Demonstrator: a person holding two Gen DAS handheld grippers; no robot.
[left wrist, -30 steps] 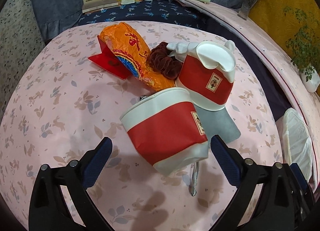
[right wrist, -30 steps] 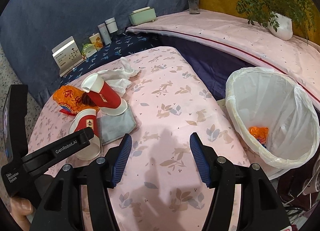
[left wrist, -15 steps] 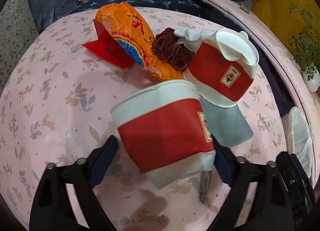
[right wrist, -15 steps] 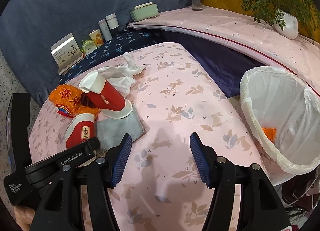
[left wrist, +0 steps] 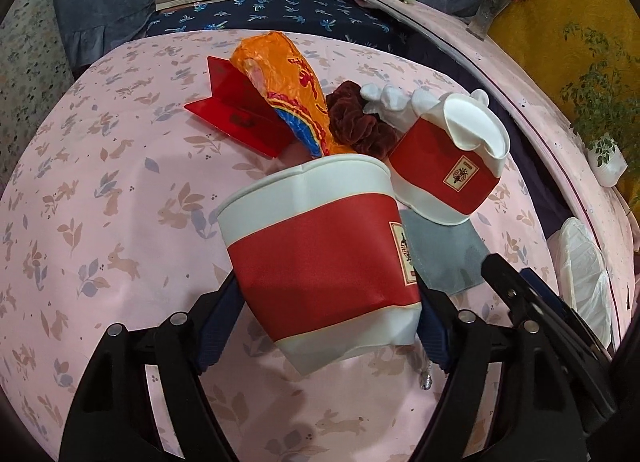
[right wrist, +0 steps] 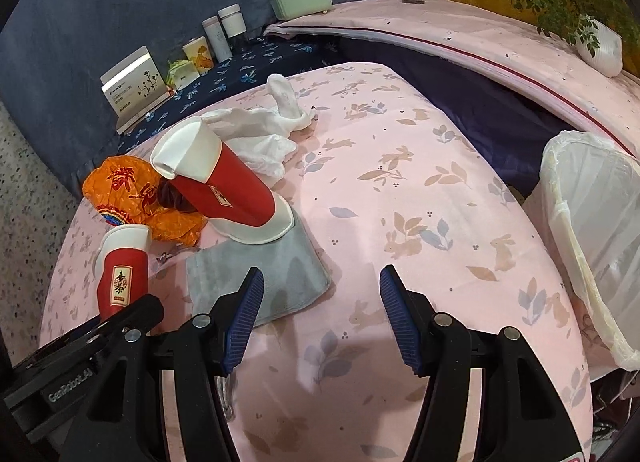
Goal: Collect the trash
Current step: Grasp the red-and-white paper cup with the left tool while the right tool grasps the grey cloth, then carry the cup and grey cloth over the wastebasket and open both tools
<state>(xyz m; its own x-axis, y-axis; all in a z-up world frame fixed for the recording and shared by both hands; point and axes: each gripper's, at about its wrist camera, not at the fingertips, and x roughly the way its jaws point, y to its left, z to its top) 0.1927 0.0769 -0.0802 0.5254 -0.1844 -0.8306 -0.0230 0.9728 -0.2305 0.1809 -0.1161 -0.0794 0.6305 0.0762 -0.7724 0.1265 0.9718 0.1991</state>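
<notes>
My left gripper (left wrist: 328, 312) is shut on a red and white paper cup (left wrist: 320, 254), held tilted just above the pink table (left wrist: 100, 222). The same cup (right wrist: 122, 270) shows at the lower left of the right wrist view. A second red and white cup (left wrist: 448, 166) (right wrist: 224, 186) leans on a grey cloth (right wrist: 256, 274). Behind it lie an orange wrapper (left wrist: 288, 90), a red card (left wrist: 236, 110), a dark red scrunchie (left wrist: 356, 122) and crumpled white tissue (right wrist: 256, 134). My right gripper (right wrist: 320, 286) is open and holds nothing, hovering by the cloth's right edge.
A bin with a white liner (right wrist: 588, 222) stands off the table's right edge. Boxes, jars and a green tin (right wrist: 302, 0) line the dark blue shelf at the back. A small silver item (left wrist: 426, 380) lies under the held cup.
The left jaws closed on the near cup and raised it off the table. The right gripper moved in toward the pile, so the bin slid to the right edge of its view.
</notes>
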